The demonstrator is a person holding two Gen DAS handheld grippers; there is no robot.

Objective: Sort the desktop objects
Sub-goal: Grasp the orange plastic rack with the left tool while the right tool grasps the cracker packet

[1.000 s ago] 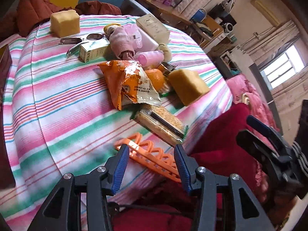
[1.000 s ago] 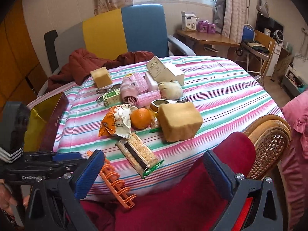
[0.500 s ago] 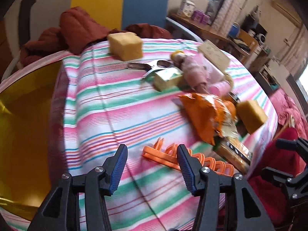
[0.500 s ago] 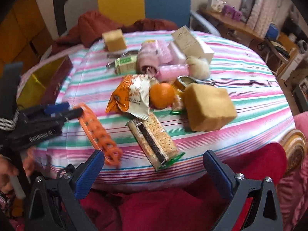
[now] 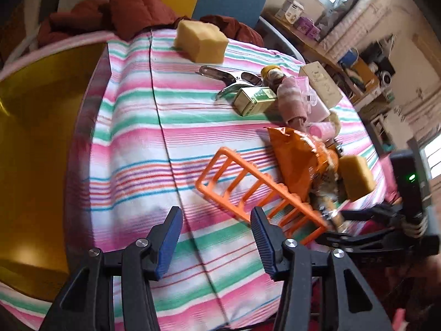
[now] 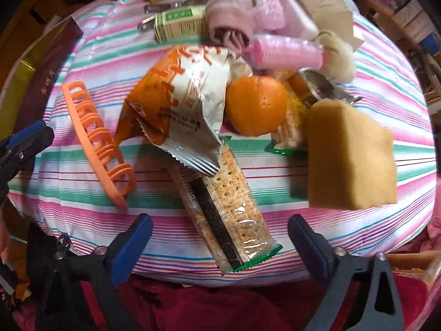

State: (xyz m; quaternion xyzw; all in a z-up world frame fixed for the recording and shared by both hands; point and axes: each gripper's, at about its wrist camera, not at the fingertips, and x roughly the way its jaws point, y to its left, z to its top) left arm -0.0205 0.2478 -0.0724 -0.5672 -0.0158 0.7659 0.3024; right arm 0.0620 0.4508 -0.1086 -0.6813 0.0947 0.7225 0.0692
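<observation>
The left gripper [image 5: 216,238] hangs over the striped tablecloth [image 5: 132,143] with its jaws parted and nothing between them; to its left sits a gold-lined box [image 5: 33,143]; just ahead and slightly right of its fingertips lies the orange rack [image 5: 256,190], tilted, touching neither finger; beyond that, a snack bag [image 5: 295,154] and, far ahead, a yellow sponge [image 5: 201,41].

The right gripper [image 6: 220,245] is spread wide and empty; off to its left the orange rack [image 6: 96,140] lies flat on the cloth, near the other tool's blue tip at the frame edge; directly ahead, between the fingers' lines, rests a cracker packet [image 6: 228,215], its near end at the table edge; the orange-and-white snack bag [image 6: 184,104] overlaps the packet's far end; an orange [image 6: 256,104] sits just right of the bag; ahead and to the right stands a large tan sponge [image 6: 350,157]; farther off lie a green box [image 6: 179,24] and a pink roll [image 6: 286,49].
</observation>
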